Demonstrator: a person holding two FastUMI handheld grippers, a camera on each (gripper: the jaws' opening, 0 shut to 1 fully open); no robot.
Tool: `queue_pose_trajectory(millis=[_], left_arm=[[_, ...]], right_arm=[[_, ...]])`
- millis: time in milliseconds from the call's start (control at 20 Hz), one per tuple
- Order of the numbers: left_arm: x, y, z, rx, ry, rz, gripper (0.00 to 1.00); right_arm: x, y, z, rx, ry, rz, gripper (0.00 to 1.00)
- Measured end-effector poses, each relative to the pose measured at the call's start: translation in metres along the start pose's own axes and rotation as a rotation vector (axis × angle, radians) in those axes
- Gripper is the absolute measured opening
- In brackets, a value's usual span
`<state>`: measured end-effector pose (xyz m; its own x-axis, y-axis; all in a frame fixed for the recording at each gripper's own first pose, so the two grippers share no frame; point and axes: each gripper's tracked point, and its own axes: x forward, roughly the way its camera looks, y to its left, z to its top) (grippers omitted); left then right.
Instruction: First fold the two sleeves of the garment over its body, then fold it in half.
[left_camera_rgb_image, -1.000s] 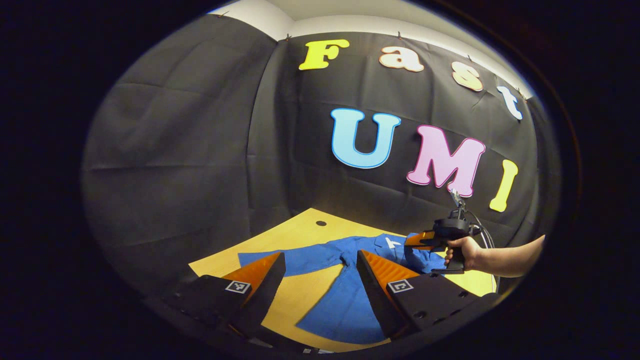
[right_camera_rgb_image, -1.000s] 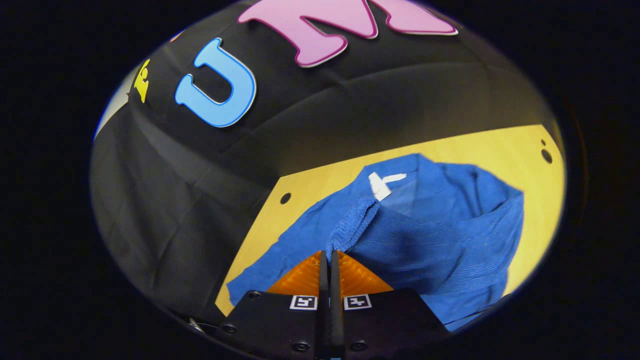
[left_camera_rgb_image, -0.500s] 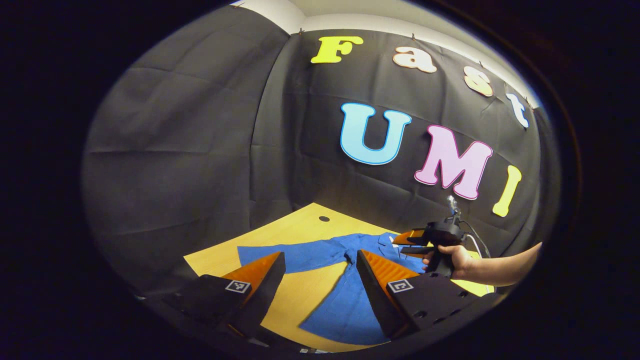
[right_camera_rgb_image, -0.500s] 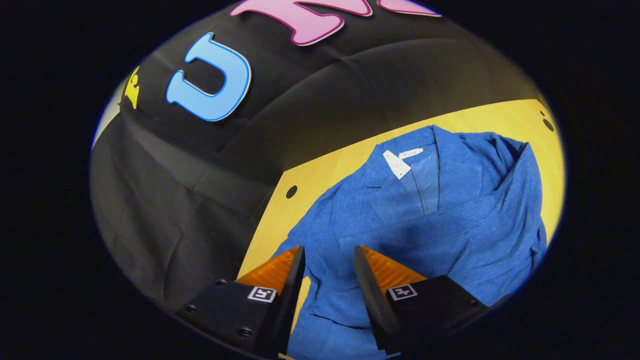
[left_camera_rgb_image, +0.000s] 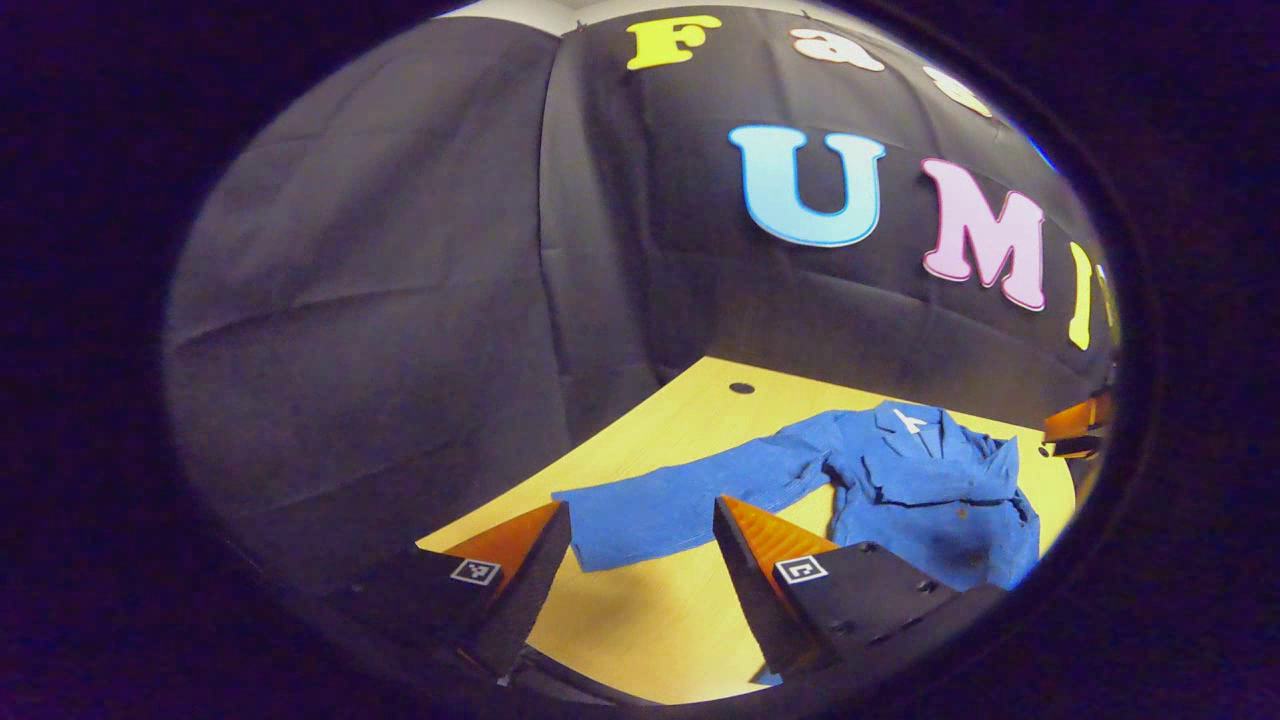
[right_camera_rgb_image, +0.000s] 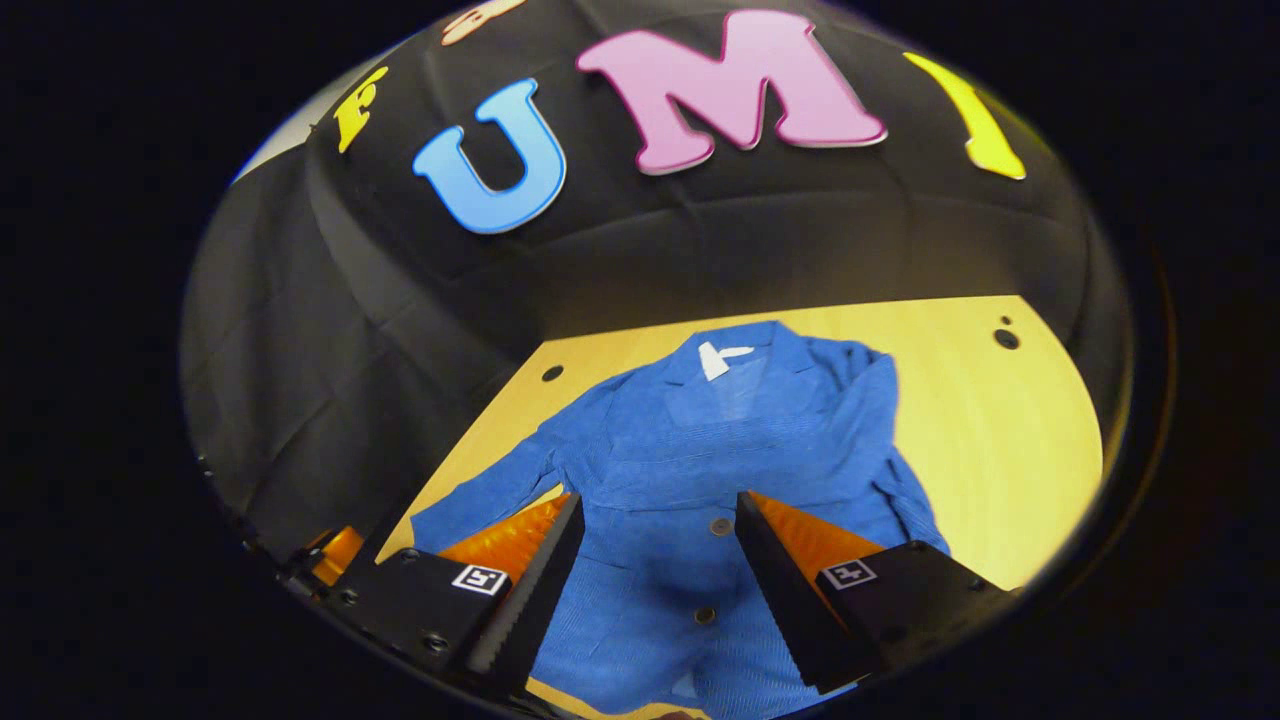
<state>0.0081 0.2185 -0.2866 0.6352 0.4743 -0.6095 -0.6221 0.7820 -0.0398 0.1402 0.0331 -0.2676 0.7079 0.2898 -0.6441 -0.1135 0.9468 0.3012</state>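
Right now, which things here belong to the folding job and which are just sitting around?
Job:
- blue jacket, one sleeve folded over its body, the other sleeve stretched out on the table
- left tool, open
- right tool, open

Just around:
- wooden table
- black cloth wall

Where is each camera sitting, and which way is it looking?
Left gripper view: rides on the left gripper, jaws open, looking across the table at the outstretched sleeve and the jacket beyond.
Right gripper view: rides on the right gripper, jaws open, looking down over the jacket towards its collar and the booth wall.
Both share the jacket, the table and the wall; the left gripper view also catches the other gripper at its right edge.
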Motion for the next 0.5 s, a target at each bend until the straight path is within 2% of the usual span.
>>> queue_pose_trajectory(millis=[50,150,300,500], left_arm=[[0.018,0.008,-0.012,-0.005,0.095,0.016,0.80],[0.046,0.021,-0.030,-0.012,0.216,0.054,0.85],[0.079,0.039,-0.038,-0.007,0.308,0.090,0.85],[0.106,0.042,-0.053,-0.002,0.424,0.100,0.85]], right_arm=[[-0.021,-0.001,-0.009,-0.014,0.006,-0.014,0.96],[-0.059,-0.007,-0.021,-0.051,-0.010,-0.055,0.98],[-0.112,-0.012,-0.027,-0.078,-0.053,-0.122,0.97],[-0.171,-0.018,-0.029,-0.079,-0.123,-0.215,0.97]])
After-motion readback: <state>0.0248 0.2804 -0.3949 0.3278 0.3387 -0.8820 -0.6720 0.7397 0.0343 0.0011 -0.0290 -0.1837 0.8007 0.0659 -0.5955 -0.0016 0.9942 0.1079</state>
